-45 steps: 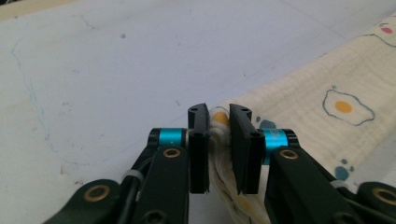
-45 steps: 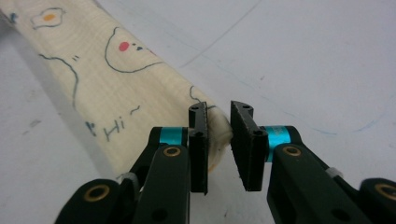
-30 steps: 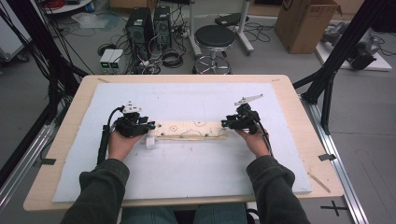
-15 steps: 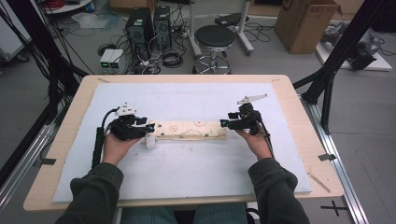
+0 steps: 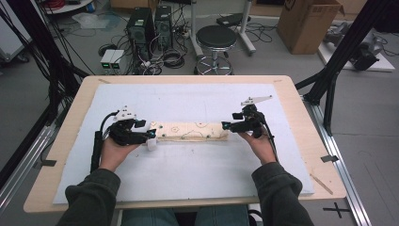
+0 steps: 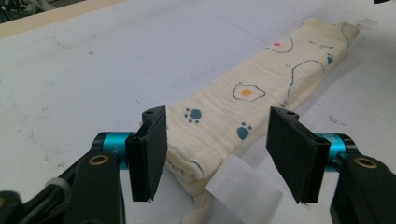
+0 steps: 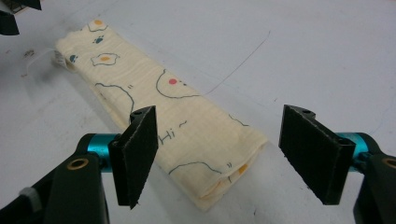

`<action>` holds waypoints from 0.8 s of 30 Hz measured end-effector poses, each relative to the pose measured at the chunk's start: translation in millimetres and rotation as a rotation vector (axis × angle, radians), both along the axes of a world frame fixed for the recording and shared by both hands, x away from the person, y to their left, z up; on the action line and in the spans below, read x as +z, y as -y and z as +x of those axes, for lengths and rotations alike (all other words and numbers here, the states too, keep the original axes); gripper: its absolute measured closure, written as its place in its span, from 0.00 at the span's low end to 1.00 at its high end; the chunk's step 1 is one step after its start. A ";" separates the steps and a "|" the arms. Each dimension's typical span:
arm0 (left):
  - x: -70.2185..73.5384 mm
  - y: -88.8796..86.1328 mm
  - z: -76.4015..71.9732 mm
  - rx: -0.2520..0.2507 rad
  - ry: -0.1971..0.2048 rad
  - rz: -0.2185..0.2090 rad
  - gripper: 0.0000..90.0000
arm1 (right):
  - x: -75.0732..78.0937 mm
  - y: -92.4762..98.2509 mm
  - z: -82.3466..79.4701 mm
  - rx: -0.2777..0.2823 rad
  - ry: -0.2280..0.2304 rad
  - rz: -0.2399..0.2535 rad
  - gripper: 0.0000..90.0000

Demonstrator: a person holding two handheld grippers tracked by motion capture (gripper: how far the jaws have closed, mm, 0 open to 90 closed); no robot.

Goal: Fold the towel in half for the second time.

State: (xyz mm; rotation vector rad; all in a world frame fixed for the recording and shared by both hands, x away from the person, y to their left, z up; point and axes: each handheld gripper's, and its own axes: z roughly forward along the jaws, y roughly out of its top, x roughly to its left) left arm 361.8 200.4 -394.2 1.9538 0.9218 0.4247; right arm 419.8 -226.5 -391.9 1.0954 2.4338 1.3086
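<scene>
A cream cloth [image 5: 190, 131] printed with eggs and paw prints lies folded into a long strip on the white mat [image 5: 197, 101]. My left gripper [image 5: 149, 134] is at its left end. In the left gripper view, that gripper [image 6: 219, 140] has just been opening, and the cloth [image 6: 243, 98] and its white label [image 6: 243, 191] lie between the pads untouched. My right gripper [image 5: 227, 125] is at the right end. In the right gripper view, its jaws [image 7: 224, 144] have also just been opening, and they stand wide around the end of the cloth [image 7: 187, 126] without pressing it.
The mat covers most of a wooden table [image 5: 301, 108]. Beyond the far edge stand a black stool [image 5: 216, 37], computer towers [image 5: 150, 23] with cables, and a cardboard box [image 5: 306, 21]. Black frame posts [image 5: 343, 52] rise at both sides.
Both grippers' jaws have spread apart and let go of the cloth's ends. The left hand has drawn slightly to the left. The cloth lies flat on the mat.
</scene>
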 end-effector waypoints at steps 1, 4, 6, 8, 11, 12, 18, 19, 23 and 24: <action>0.3 0.4 -0.7 -0.001 0.002 -0.002 0.42 | 0.8 -0.1 -0.9 0.001 0.004 0.002 0.30; 1.6 0.6 -2.1 -0.004 0.008 -0.003 0.41 | 2.9 0.9 -2.6 0.002 0.020 0.005 0.27; 2.3 0.6 -2.9 -0.007 0.009 -0.002 0.40 | 3.8 1.8 -3.8 -0.007 0.018 0.011 0.25; 3.2 0.7 -3.9 -0.011 0.011 0.001 0.39 | 4.1 3.6 -5.3 -0.009 0.019 0.018 0.24; 4.5 0.8 -5.9 -0.014 0.010 -0.005 0.38 | 3.4 6.9 -7.5 -0.019 0.020 0.025 0.23; 5.2 0.8 -6.7 -0.012 0.013 -0.004 0.38 | 3.2 7.7 -8.0 -0.021 0.019 0.022 0.22; 7.7 -0.3 -11.2 -0.021 0.021 -0.002 0.38 | 6.9 9.3 -12.6 -0.019 0.031 0.020 0.21; 8.1 -0.6 -11.9 -0.022 0.020 -0.002 0.38 | 7.5 9.5 -13.2 -0.018 0.035 0.022 0.21; 9.8 -1.9 -14.3 -0.026 0.026 -0.010 0.37 | 8.5 9.3 -15.5 -0.010 0.032 0.017 0.21; 10.3 -1.9 -15.0 -0.024 0.027 -0.012 0.37 | 8.8 9.5 -16.0 -0.010 0.031 0.016 0.21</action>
